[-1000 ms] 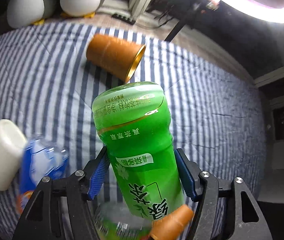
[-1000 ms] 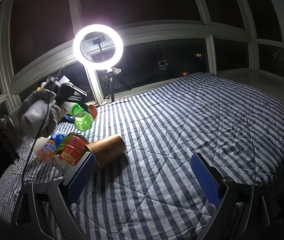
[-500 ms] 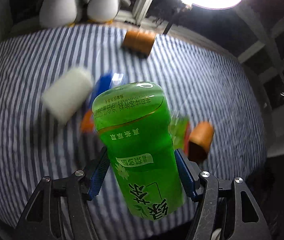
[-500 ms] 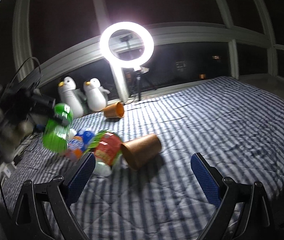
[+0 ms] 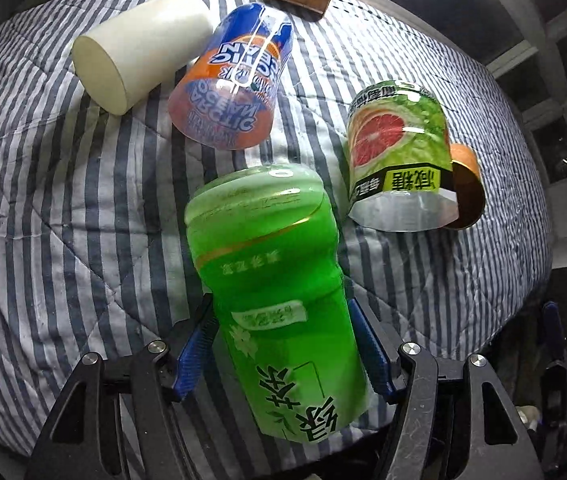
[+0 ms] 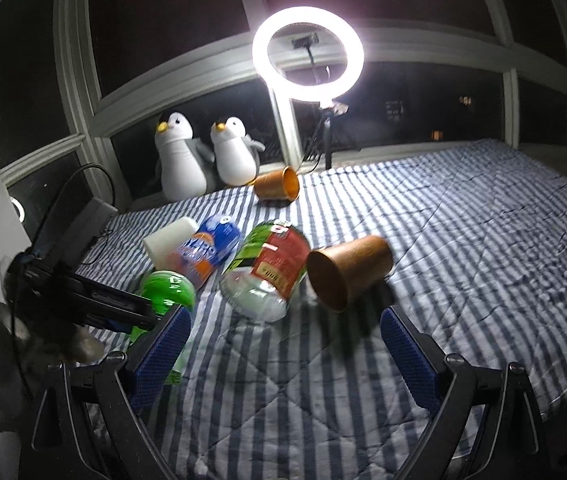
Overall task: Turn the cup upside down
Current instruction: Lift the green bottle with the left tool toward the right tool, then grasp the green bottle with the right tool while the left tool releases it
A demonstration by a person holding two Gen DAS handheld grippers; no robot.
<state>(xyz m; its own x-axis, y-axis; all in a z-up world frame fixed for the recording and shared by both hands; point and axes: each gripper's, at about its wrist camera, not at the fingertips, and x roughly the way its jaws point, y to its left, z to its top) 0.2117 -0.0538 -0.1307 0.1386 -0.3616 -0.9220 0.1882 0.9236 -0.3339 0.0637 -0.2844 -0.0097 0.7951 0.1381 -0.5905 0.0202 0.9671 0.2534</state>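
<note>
My left gripper [image 5: 279,322] is shut on a translucent green plastic cup [image 5: 275,280]. The cup's closed end points away from the camera toward the striped bed, and its rim end lies near the lens. In the right wrist view the same green cup [image 6: 167,288] hangs low over the bed's near left side, and a gloved hand holds the left gripper [image 6: 83,292]. My right gripper [image 6: 283,328] stands open over the bedspread with nothing between its blue pads.
Lying on the striped quilt [image 6: 463,260] are a white cup [image 5: 139,48], a blue-orange cup [image 5: 231,76], a grapefruit-label cup [image 5: 399,152], a brown cup [image 6: 347,272] and a farther brown cup [image 6: 277,186]. Two toy penguins [image 6: 199,156] and a ring light [image 6: 307,52] stand behind.
The left gripper has swung with the green cup and come down toward the bed beside the lying cups. The right gripper has stayed open while its view turned toward the cups.
</note>
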